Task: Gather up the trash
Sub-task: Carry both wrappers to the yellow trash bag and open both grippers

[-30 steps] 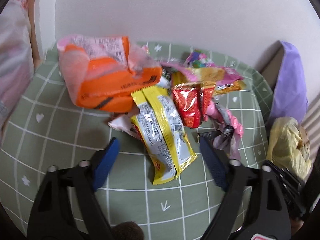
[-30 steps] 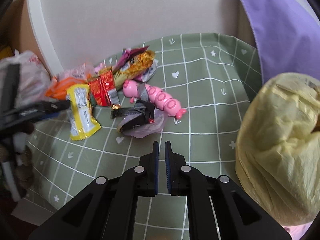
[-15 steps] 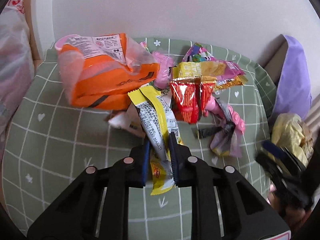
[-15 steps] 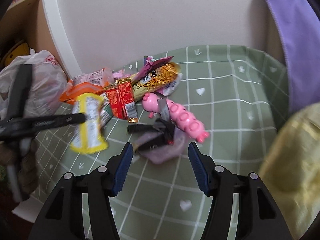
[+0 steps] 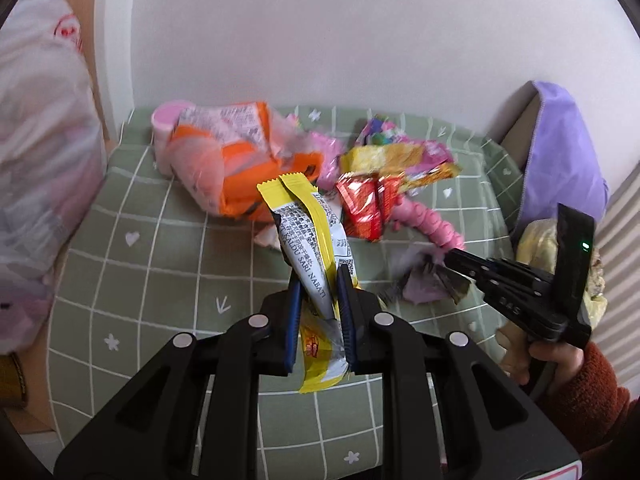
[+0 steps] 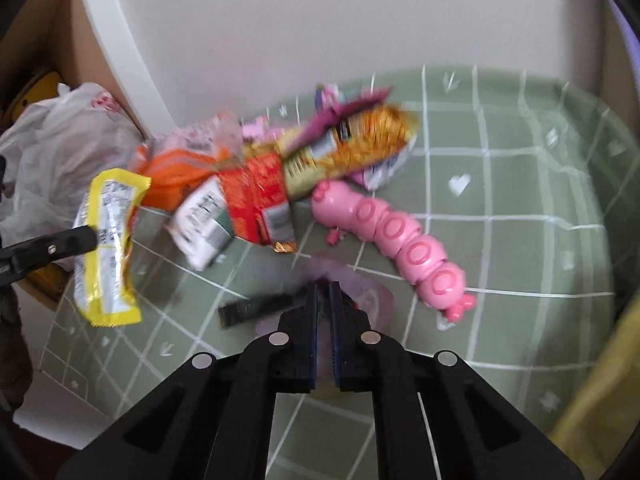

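My left gripper (image 5: 318,280) is shut on a yellow and white snack wrapper (image 5: 308,240) and holds it tilted above the green checked cloth (image 5: 160,260). The right wrist view shows the same yellow wrapper (image 6: 106,248) hanging at the left from the left gripper (image 6: 88,236). My right gripper (image 6: 324,292) points down at a crumpled purple and black wrapper (image 6: 372,296). Its jaws are closing, with the purple film pinched between the pads. In the left wrist view the right gripper (image 5: 448,258) has its tips at that purple wrapper (image 5: 420,290), and a hand in a red sleeve holds it.
A heap of wrappers lies at the back by the wall: an orange bag (image 5: 240,176), a red packet (image 5: 362,204), a gold packet (image 6: 352,140). A pink caterpillar toy (image 6: 400,240) lies beside it. A white plastic bag (image 5: 40,160) is left, a yellow bag (image 5: 540,240) and purple cloth (image 5: 560,152) right.
My left gripper shut on the yellow wrapper and lifted it off the cloth. My right gripper opened, moved left over the purple wrapper and came together on it.
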`<state>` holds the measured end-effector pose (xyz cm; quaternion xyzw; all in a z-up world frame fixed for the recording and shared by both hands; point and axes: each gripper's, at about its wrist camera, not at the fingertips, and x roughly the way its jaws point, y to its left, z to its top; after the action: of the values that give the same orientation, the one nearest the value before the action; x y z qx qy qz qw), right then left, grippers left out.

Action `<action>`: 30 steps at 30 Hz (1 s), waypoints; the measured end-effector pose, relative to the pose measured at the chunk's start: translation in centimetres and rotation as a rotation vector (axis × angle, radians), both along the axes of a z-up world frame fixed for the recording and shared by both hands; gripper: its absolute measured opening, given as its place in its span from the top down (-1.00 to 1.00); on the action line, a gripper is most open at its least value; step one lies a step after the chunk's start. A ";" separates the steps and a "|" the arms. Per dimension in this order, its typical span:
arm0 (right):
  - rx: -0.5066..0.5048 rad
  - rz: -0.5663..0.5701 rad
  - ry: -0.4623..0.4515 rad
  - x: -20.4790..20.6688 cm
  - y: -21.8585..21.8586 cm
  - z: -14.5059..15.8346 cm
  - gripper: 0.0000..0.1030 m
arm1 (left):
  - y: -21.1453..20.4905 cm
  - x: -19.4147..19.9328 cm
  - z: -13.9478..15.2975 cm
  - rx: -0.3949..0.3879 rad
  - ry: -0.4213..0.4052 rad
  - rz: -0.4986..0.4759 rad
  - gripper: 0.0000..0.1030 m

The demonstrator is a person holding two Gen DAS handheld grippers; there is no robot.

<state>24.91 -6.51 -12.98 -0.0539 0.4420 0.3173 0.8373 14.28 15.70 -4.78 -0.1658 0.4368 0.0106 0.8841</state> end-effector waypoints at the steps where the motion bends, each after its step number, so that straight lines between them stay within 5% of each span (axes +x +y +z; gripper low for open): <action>1: 0.007 -0.012 -0.019 -0.6 -0.4 1.0 0.85 | -0.1 -0.1 0.5 0.007 -0.018 -0.011 0.67; 10: -0.008 -0.016 -0.109 -4.4 -2.0 2.8 0.81 | -0.9 0.6 2.1 -0.013 -0.085 -0.089 0.66; 12: 0.023 -0.006 -0.117 -4.6 -1.9 2.4 0.52 | -1.2 0.6 1.7 -0.007 -0.077 -0.103 0.66; 13: 0.058 0.001 -0.091 -4.4 -1.7 2.1 0.09 | -1.2 0.5 1.4 -0.007 -0.066 -0.105 0.66; 14: 0.068 0.002 -0.065 -4.1 -1.2 1.7 -0.12 | -1.2 0.4 1.1 -0.010 -0.060 -0.104 0.66; 22: 0.033 -0.093 0.026 -1.1 1.7 -2.8 0.16 | 0.0 -0.9 -0.8 0.014 0.016 -0.064 0.66; 25: -0.037 -0.135 0.023 -0.9 2.4 -4.0 0.58 | 0.4 -1.4 -1.3 0.022 0.034 -0.059 0.66; 26: -0.027 -0.138 0.018 -1.1 2.2 -3.8 0.72 | 0.5 -1.5 -1.3 0.022 0.035 -0.058 0.66; 30: 0.010 -0.136 -0.054 -3.2 1.0 -0.5 0.77 | 0.3 -1.6 -0.4 0.016 0.001 -0.065 0.66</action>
<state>21.73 -5.54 -13.43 -0.0282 0.4202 0.2601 0.8689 12.67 16.02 -5.23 -0.1443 0.4424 -0.0146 0.8850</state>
